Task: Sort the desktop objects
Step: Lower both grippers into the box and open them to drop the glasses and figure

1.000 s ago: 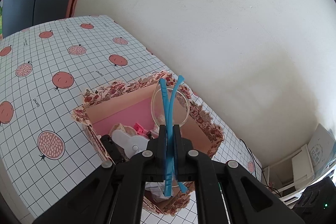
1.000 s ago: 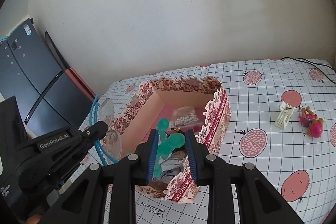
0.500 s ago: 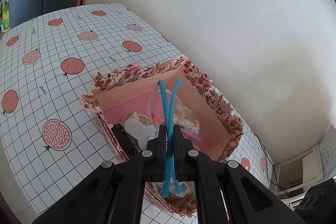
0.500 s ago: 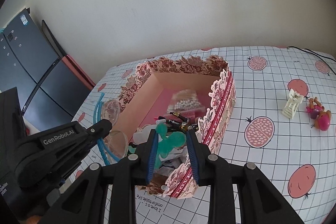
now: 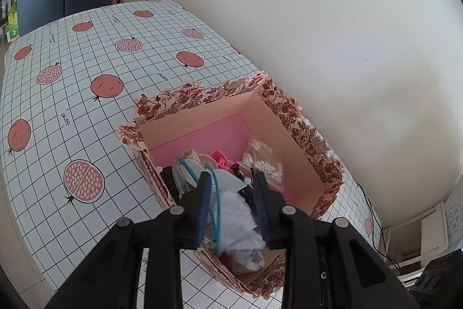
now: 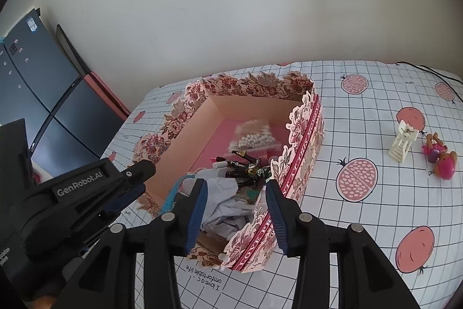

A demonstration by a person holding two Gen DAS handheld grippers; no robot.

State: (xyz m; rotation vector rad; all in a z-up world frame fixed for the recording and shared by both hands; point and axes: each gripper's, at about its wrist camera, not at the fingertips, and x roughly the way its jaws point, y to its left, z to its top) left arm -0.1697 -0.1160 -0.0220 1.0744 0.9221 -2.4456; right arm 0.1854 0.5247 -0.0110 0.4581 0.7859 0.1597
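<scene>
A floral paper box (image 5: 202, 96) with a pink floor stands near the wall on the gridded tablecloth. My left gripper (image 5: 231, 177) hovers over its near end, jaws opening, pads touching nothing. The blue-framed glasses (image 5: 216, 207) lie loose in the box below it, on crumpled white paper (image 5: 246, 222). My right gripper (image 6: 235, 184) hangs over the same box (image 6: 303, 135), jaws also opening and bare. A patch of the green toy (image 6: 251, 193) shows among the clutter under it. The left gripper (image 6: 139, 181) appears at the left, beside the glasses (image 6: 170, 199).
A bag of cotton swabs (image 6: 254, 138) and small dark bottles (image 6: 246, 164) lie in the box. Right of it on the cloth stand a white toy chair (image 6: 400, 141) and a pink doll (image 6: 439, 161). A black cable (image 6: 428, 68) runs along the far edge.
Both grippers have opened. The blue glasses fell from the left gripper into the box, and the green toy dropped from the right gripper into it. Both views tilted down slightly.
</scene>
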